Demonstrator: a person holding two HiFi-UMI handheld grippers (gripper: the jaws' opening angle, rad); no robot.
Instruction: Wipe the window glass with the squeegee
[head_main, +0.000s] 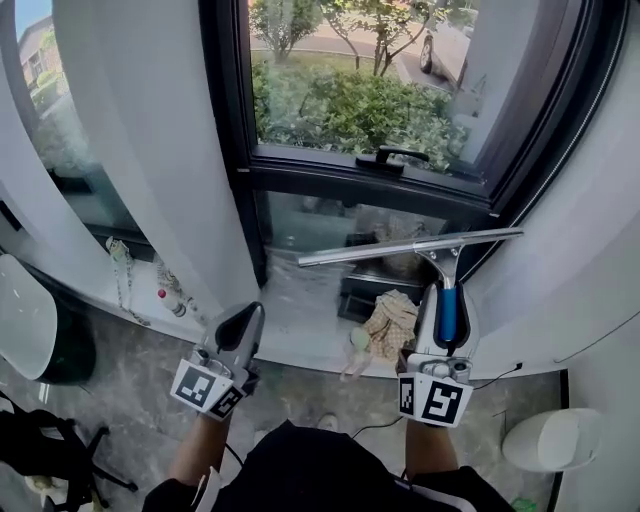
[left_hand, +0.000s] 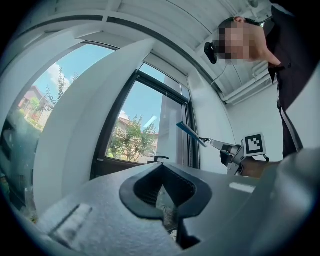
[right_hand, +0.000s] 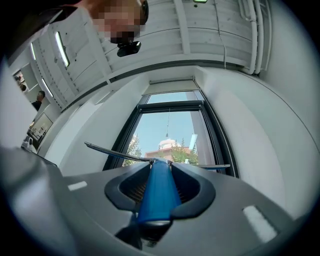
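My right gripper (head_main: 446, 300) is shut on the blue handle (head_main: 447, 312) of the squeegee, whose long metal blade (head_main: 410, 247) lies level in front of the lower window glass (head_main: 330, 225). Whether the blade touches the glass I cannot tell. In the right gripper view the blue handle (right_hand: 158, 192) runs up between the jaws to the blade (right_hand: 117, 154), with the window (right_hand: 167, 135) beyond. My left gripper (head_main: 240, 325) hangs lower left, shut and empty, its jaws (left_hand: 165, 192) meeting with nothing between them. The left gripper view shows the squeegee (left_hand: 190, 133) and right gripper (left_hand: 235, 152) off to the right.
White curtains (head_main: 150, 150) hang at both sides of the dark window frame (head_main: 225, 130), which has a black handle (head_main: 392, 158). A checked cloth (head_main: 390, 322) and a dark box (head_main: 362, 290) lie on the sill. A white stool (head_main: 555, 440) stands lower right, a dark bin (head_main: 60, 345) at the left.
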